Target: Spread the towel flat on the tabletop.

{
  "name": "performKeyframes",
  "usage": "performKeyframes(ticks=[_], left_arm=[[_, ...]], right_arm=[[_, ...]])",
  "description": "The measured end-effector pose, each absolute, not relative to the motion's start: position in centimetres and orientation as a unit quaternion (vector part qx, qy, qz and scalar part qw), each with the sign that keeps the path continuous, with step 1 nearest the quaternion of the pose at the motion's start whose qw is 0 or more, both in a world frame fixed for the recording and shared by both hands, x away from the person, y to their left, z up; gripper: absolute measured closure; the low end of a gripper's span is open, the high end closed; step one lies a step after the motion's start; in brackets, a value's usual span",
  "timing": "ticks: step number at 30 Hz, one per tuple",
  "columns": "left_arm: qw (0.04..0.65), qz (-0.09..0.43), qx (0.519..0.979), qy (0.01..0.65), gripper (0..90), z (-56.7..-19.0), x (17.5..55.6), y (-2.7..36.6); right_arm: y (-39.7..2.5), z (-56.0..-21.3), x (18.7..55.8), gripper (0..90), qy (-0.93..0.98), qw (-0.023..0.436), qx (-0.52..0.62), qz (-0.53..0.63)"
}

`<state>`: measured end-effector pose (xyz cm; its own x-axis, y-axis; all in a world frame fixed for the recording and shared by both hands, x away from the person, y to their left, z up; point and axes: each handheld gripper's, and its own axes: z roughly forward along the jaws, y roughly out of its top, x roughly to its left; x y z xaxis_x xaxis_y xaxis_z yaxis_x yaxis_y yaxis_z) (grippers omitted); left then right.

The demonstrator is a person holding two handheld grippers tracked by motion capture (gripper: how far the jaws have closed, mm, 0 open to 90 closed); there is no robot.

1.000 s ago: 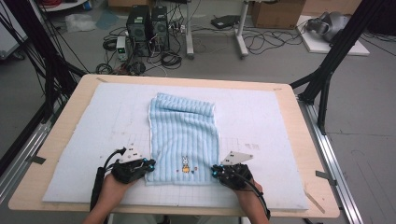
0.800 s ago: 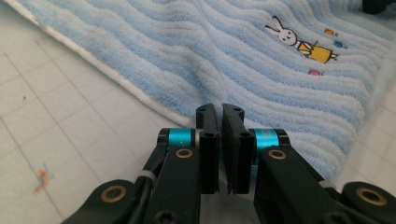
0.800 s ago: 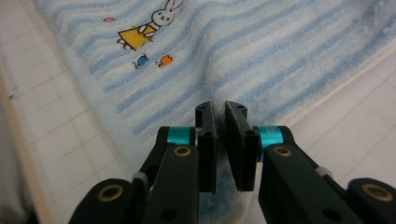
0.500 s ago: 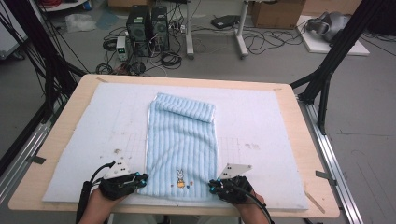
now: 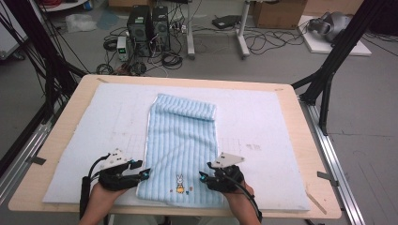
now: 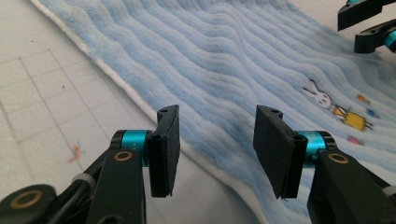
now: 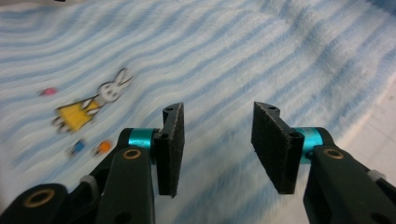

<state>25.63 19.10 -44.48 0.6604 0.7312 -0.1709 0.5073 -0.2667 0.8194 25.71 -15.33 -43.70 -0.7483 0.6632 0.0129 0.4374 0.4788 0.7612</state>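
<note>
- High view: the blue striped towel (image 5: 182,150) lies flat on the pale blue mat (image 5: 263,126) that covers the wooden table (image 5: 305,140). Its far end is folded or rolled into a thicker band. The left gripper (image 5: 143,174) sits at the towel's near left edge, its tips pointing inward over that edge. The right gripper (image 5: 202,178) rests over the towel's near right part, its tips pointing toward the rabbit picture (image 5: 179,183), which lies between the two tools.
- Left gripper view: the left gripper (image 6: 217,140) has its jaws spread wide with nothing between them. The towel's white-trimmed edge (image 6: 140,100) runs just ahead of the jaws and passes under the gap. The rabbit picture (image 6: 334,105) is ahead and to the right; the other tool's tips show beyond it at the top right.
- Right gripper view: the right gripper (image 7: 218,140) also stands with jaws apart, holding nothing, directly above the towel's striped pile (image 7: 224,56). The rabbit picture (image 7: 91,105) lies ahead and to the left. The towel's edge and the mat show at the far right.
</note>
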Motion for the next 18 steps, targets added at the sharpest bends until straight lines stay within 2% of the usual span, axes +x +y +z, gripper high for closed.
performKeyframes(ticks=[3,4,7,9,18], left_arm=[[0.438,0.114,0.800,0.393,49.0,-45.1,26.2,18.3],[0.435,0.129,0.803,0.386,52.4,-45.1,26.1,18.1],[0.429,0.137,0.814,0.366,83.0,-45.1,25.6,18.0],[0.430,0.130,0.817,0.363,85.4,-45.1,25.2,18.1],[0.443,0.104,0.817,0.355,86.2,-44.9,22.5,19.7]], right_arm=[[-14.4,-44.7,26.8,58.4,0.856,0.139,0.328,0.374],[-14.3,-44.7,26.8,65.1,0.855,0.135,0.326,0.381],[-14.3,-44.6,26.7,82.0,0.861,0.117,0.311,0.384],[-14.2,-44.6,26.4,84.8,0.864,0.115,0.308,0.382],[-14.9,-44.2,24.1,84.7,0.880,0.075,0.279,0.377]])
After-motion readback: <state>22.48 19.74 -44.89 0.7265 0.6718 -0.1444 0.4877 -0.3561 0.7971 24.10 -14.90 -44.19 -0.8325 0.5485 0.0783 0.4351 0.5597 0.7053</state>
